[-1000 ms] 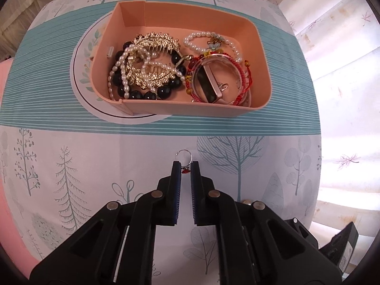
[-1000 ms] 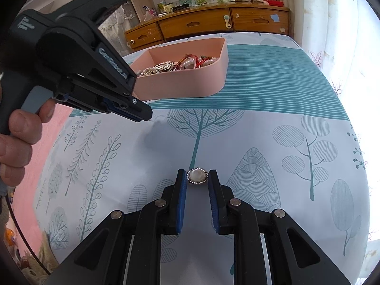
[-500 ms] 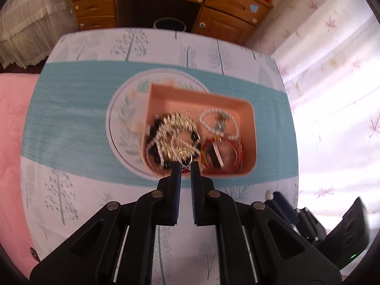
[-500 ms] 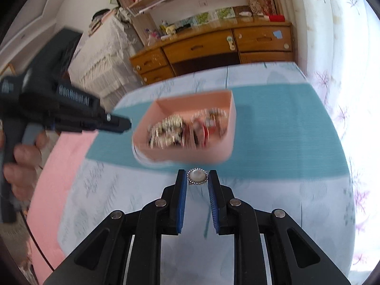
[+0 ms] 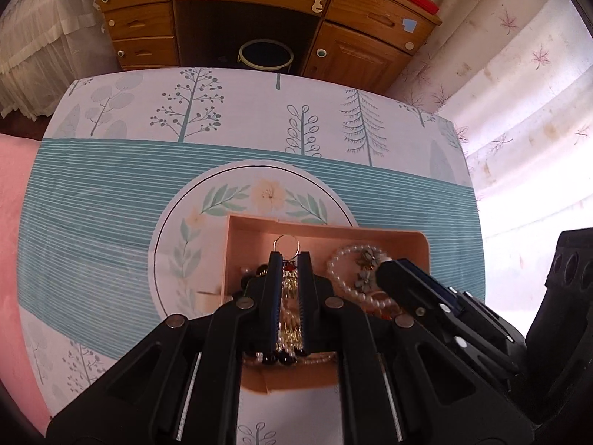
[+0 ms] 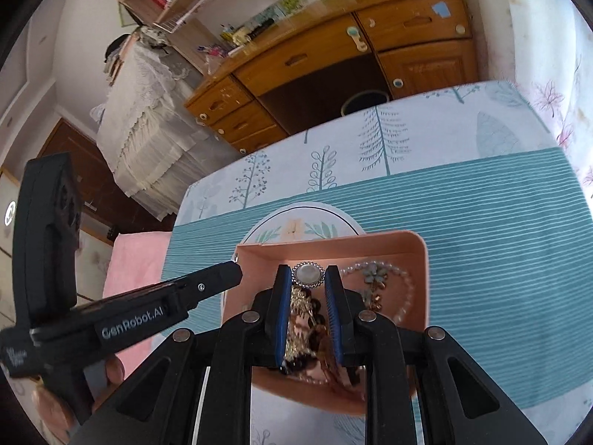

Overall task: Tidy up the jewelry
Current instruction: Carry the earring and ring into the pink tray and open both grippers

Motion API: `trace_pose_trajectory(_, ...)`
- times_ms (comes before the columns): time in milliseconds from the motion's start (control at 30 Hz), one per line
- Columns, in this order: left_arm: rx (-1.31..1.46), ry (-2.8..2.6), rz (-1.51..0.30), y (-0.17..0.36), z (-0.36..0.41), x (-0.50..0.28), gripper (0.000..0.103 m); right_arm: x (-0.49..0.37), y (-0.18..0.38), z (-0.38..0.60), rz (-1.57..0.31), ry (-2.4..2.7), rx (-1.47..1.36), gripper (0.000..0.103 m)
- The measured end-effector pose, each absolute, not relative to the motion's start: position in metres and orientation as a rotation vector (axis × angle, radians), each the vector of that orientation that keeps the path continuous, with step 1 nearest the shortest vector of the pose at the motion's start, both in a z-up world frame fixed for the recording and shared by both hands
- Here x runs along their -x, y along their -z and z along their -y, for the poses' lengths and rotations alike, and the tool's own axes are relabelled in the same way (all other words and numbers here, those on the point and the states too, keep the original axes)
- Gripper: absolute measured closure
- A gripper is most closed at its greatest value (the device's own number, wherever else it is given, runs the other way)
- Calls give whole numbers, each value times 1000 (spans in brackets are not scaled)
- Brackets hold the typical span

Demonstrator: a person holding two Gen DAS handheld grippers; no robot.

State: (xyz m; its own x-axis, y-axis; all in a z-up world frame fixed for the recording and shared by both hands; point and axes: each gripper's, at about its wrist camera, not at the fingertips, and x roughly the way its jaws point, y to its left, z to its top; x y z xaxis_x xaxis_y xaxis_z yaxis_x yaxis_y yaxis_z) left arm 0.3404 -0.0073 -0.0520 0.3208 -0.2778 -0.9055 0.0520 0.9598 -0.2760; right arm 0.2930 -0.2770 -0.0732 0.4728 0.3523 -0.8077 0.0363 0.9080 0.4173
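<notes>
A pink box of jewelry sits on the patterned tablecloth; it also shows in the right wrist view. My left gripper is shut on a thin ring with a red charm and holds it over the box. My right gripper is shut on a round pearl brooch, also above the box. A pearl bracelet and gold and black pieces lie in the box. The right gripper shows in the left wrist view, the left gripper in the right wrist view.
The cloth-covered table has a round flower print under the box. A wooden dresser and a round bin stand beyond the far edge. A curtain hangs at the right. A pink cloth lies at the left.
Both grippers have lifted off the table and moved forward to above the pink box, each still holding its piece. The view now looks steeply down into the box.
</notes>
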Motion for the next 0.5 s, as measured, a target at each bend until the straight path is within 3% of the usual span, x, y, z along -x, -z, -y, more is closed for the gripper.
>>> trace_pose_trajectory(500, 115, 202, -1241, 76, -1, -309, 97, -282, 100, 271, -1101, -204, -412, 82)
